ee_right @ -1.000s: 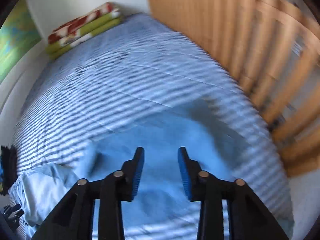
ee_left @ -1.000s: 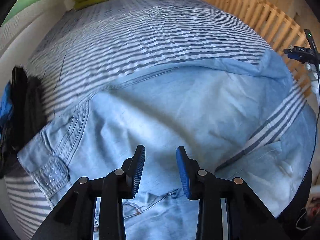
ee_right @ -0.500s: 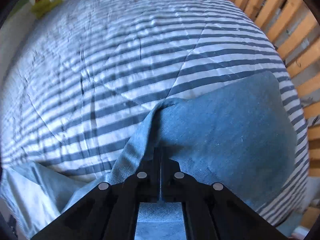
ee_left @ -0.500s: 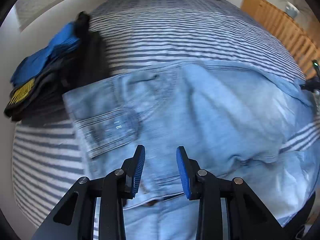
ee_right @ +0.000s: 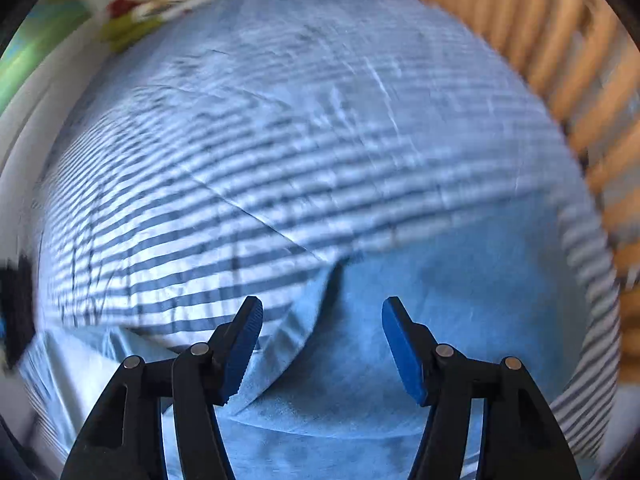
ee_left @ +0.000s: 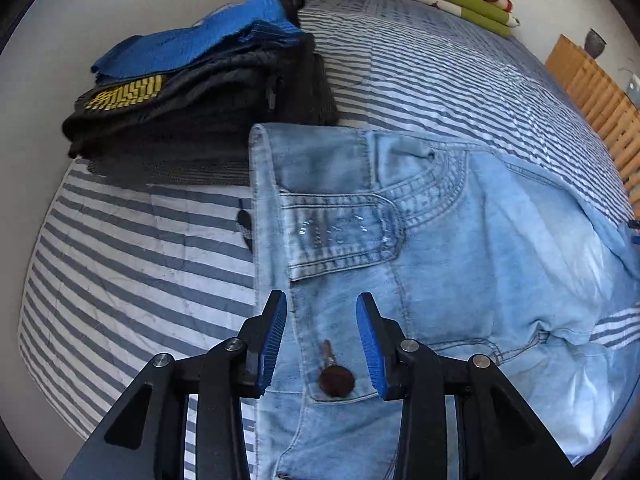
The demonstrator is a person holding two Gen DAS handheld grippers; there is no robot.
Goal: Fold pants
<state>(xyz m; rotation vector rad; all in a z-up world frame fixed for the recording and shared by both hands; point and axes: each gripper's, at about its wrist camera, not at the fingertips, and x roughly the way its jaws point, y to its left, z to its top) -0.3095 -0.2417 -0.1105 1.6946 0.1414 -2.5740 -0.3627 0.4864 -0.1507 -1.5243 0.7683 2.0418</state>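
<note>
Both the left gripper and right gripper stood open, holding nothing. The light-blue denim pants lay near the bed's left edge. The waistband should be pinched squarely at its brown button.

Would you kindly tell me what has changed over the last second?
The right tool pinched the jeans leg, then let go and is open. The left tool swung left to the waistband button, staying open. The jeans remain flat on the striped bed.

- Pale blue denim is seen on the pants, with a brown button.
- Blue-and-white stripes are shown by the bedspread.
- Black, blue and yellow are seen in the clothes stack.
</note>
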